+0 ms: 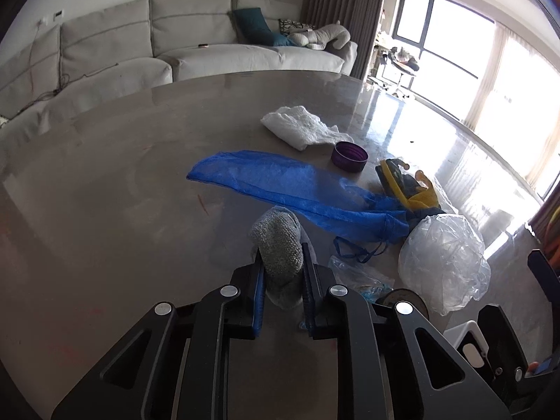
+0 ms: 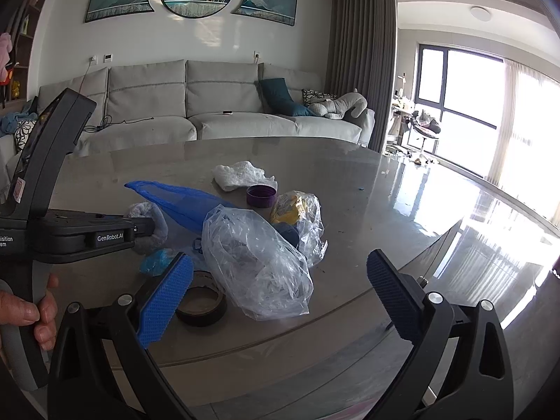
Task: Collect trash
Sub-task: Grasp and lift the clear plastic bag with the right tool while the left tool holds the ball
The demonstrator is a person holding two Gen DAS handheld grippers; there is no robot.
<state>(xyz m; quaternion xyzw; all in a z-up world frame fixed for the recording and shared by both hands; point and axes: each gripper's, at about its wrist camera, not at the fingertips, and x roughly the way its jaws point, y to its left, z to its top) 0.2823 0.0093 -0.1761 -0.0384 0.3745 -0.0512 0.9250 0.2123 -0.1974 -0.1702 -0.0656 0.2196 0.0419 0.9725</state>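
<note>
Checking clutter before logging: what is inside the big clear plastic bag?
Through the clear plastic bag only crumpled film and a greyish shape show; what that is cannot be told. A tape roll lies beside it, outside.

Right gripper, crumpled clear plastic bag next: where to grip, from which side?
Take the clear plastic bag across its puffed top, coming from the near side with the right gripper, whose jaws stand wide open. It is a soft, crumpled mound that should compress. The tape roll sits against its left base, so I'd avoid going low there.
</note>
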